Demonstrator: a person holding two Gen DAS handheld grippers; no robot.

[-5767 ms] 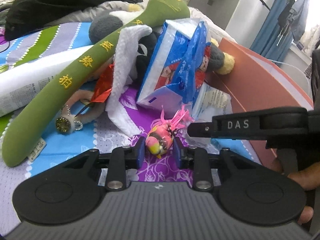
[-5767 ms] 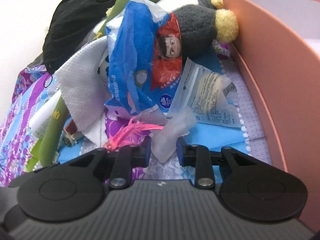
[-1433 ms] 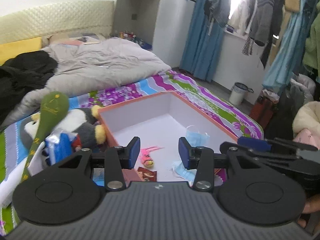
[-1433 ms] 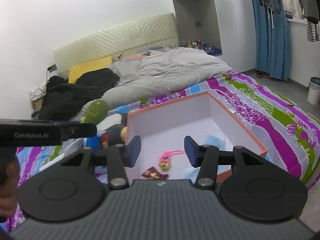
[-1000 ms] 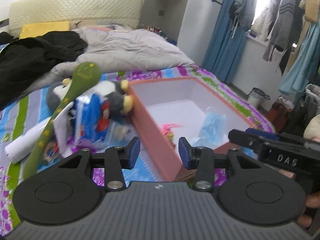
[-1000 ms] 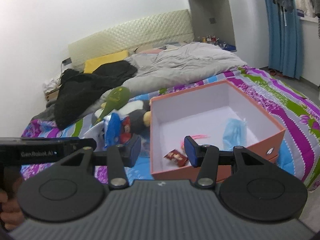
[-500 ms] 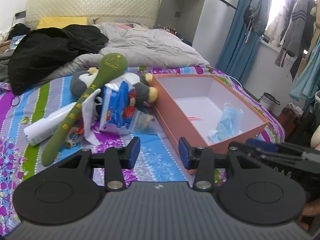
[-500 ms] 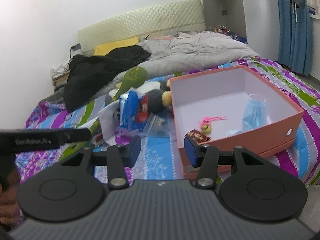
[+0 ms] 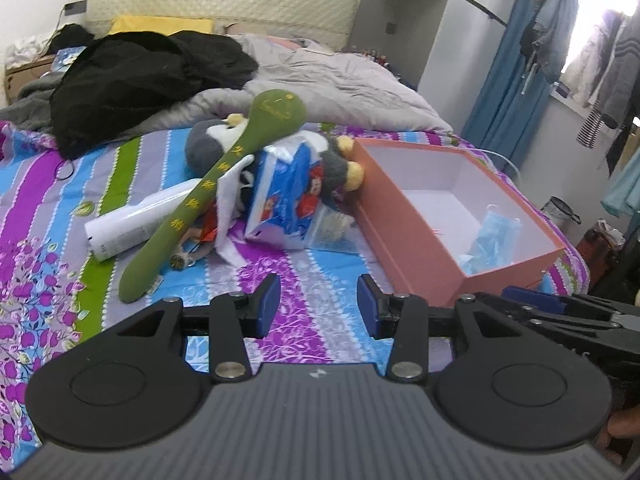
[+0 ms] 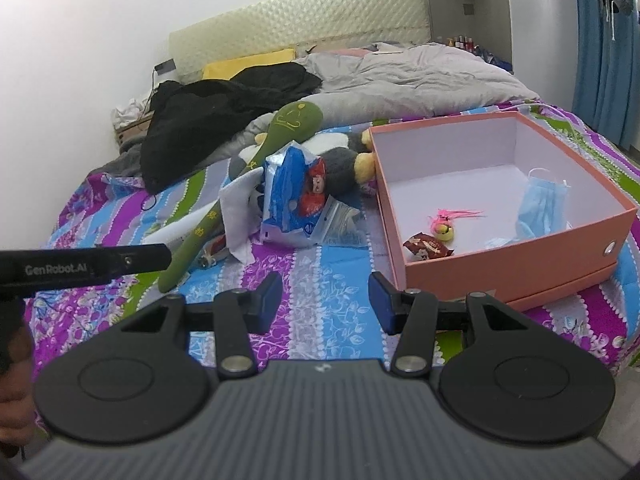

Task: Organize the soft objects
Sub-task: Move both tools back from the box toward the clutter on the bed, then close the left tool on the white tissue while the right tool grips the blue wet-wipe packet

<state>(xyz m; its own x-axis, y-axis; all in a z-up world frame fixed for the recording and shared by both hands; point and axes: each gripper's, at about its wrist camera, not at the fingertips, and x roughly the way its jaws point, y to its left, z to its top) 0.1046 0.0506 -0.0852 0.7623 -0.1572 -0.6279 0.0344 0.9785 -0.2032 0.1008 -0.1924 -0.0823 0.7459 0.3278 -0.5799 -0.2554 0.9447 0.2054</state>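
Note:
An orange box point(image 9: 416, 240) point(image 10: 516, 256) sits on the bed at the right. Inside it lie a blue face mask point(image 10: 540, 204), a small pink-tufted toy point(image 10: 444, 228) and a red wrapper point(image 10: 428, 246). Left of the box is a pile: a long green plush mallet point(image 9: 224, 184) point(image 10: 240, 176), a grey penguin plush point(image 9: 332, 168) point(image 10: 340, 168), a blue tissue pack point(image 9: 288, 196) point(image 10: 292, 196), white paper towel point(image 10: 240, 208) and a clear plastic bag point(image 10: 340, 224). My left gripper point(image 9: 318, 306) and right gripper point(image 10: 322, 302) are open and empty, held above the bedsheet in front of the pile.
A white tube point(image 9: 136, 220) lies under the mallet. A black garment point(image 9: 140, 76) and a grey duvet point(image 9: 320, 80) lie further back on the bed. A wardrobe and blue curtain point(image 9: 512, 56) stand at the right, with a bin point(image 9: 560, 208) on the floor.
Both grippers have pulled back from over the box and swung left toward the pile. The pink-tufted toy, held in the left gripper 5.8 s ago, now lies in the box.

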